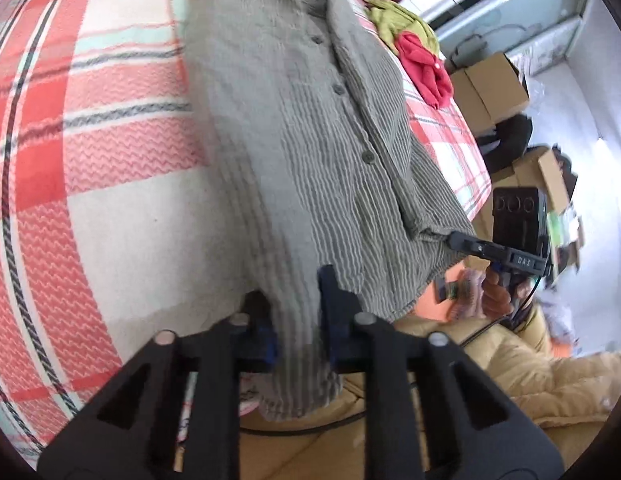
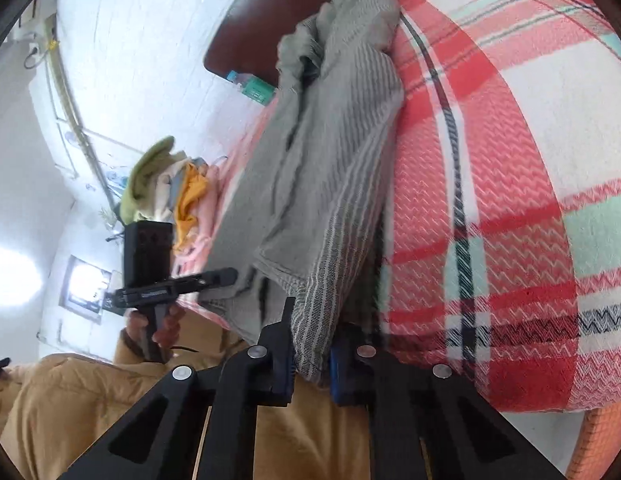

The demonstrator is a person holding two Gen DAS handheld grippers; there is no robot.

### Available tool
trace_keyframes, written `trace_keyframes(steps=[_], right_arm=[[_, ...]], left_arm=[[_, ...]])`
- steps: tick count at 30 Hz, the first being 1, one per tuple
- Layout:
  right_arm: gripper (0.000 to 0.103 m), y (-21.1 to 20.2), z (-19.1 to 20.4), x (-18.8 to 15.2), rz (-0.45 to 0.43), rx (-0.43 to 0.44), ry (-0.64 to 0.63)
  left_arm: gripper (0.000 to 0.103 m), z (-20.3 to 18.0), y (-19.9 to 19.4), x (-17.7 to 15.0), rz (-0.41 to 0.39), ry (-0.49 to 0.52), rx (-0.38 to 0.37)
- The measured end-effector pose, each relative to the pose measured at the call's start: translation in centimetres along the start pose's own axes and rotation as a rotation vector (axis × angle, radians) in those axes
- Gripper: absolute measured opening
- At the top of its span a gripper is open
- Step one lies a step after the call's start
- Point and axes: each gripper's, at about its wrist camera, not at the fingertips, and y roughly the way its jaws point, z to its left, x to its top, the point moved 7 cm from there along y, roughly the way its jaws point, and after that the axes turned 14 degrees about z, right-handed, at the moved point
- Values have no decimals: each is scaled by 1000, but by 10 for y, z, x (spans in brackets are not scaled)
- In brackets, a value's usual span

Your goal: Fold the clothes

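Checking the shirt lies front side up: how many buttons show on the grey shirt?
3 on the grey shirt, down its placket: upper, middle, lower. Folds near the collar and hem may hide more.

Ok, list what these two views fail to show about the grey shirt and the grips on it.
- Grey shirt: collar end cut off by the top edge, left wrist view.
- Left tongs: pad contact hidden by bunched fabric.
- Right tongs: hem between the pads blurred, right wrist view.
- Shirt's far sleeve: folded under, unseen in both views.

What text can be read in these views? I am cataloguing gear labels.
"DAS": white letters on the right gripper, seen from the left wrist view.
Print on the teal bottle label: too blurred to read.
Marking on the left gripper: too small to read.
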Motion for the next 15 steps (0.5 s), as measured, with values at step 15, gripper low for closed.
trace_keyframes(steps=[15], right_arm=[[10, -41, 25, 72, -143, 106, 12]], left_arm=[[16, -15, -58, 56, -59, -42, -221]])
